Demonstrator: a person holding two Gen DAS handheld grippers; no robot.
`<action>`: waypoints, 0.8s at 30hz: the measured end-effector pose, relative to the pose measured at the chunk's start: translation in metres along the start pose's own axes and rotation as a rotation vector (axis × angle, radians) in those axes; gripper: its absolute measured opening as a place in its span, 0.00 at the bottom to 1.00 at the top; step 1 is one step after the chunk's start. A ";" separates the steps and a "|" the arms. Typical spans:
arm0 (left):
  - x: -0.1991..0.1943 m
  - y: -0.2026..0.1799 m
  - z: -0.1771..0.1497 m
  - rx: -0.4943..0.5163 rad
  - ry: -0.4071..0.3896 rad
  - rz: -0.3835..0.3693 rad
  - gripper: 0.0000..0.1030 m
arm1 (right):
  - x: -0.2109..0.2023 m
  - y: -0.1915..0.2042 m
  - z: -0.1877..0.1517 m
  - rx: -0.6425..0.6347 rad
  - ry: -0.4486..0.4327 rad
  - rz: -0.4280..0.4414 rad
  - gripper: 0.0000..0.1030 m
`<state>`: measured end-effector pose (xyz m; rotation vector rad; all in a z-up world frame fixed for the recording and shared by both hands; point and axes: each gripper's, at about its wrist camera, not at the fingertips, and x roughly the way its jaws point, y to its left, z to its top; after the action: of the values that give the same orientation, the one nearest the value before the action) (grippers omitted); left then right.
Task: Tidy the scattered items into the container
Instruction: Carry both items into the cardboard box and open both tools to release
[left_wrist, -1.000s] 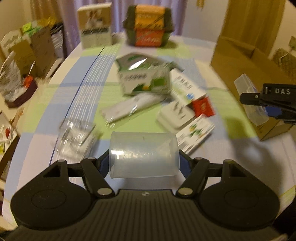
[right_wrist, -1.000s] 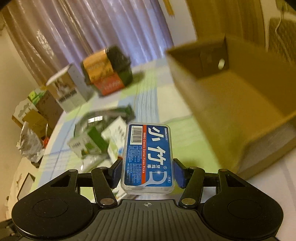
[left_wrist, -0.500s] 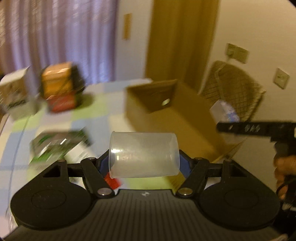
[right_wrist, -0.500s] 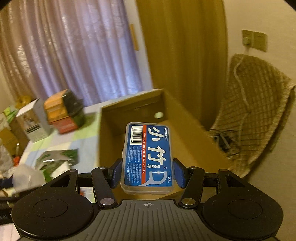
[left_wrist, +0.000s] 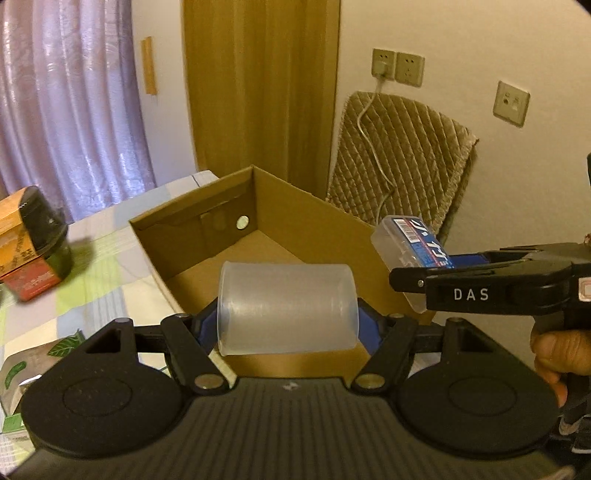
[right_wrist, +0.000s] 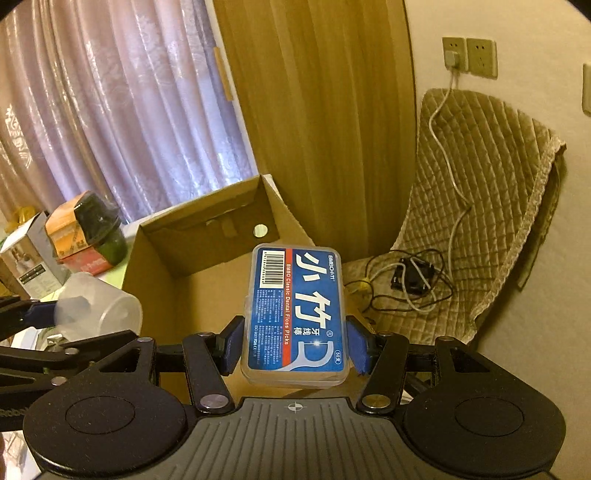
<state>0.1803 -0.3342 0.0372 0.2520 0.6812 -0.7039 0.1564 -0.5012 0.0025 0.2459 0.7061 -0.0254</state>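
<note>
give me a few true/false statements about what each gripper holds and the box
1. The left gripper is shut on a frosted plastic cup. True.
2. The right gripper is open. False: it is shut on a blue floss pick box.
3. The cardboard box is closed. False: its top is open and the visible floor looks bare.
4. A quilted chair stands behind the box. True.

Your left gripper (left_wrist: 289, 325) is showing a black ribbed housing, two round black discs, silver pivot screws and blue finger pads (left_wrist: 369, 325). Your right gripper (right_wrist: 293, 341) is showing the same build; white "DAS" lettering is showing on its side in the left wrist view.
</note>
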 end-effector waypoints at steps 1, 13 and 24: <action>0.003 -0.001 0.000 0.001 0.004 -0.002 0.66 | 0.001 -0.002 0.000 0.004 0.001 0.001 0.58; 0.000 0.003 -0.002 -0.004 0.002 0.025 0.76 | 0.006 -0.001 0.005 0.007 0.003 0.024 0.57; -0.019 0.024 -0.013 -0.051 0.004 0.062 0.76 | 0.016 0.023 0.004 -0.041 0.034 0.070 0.58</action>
<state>0.1794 -0.3008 0.0396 0.2269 0.6918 -0.6263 0.1738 -0.4788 -0.0004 0.2321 0.7304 0.0595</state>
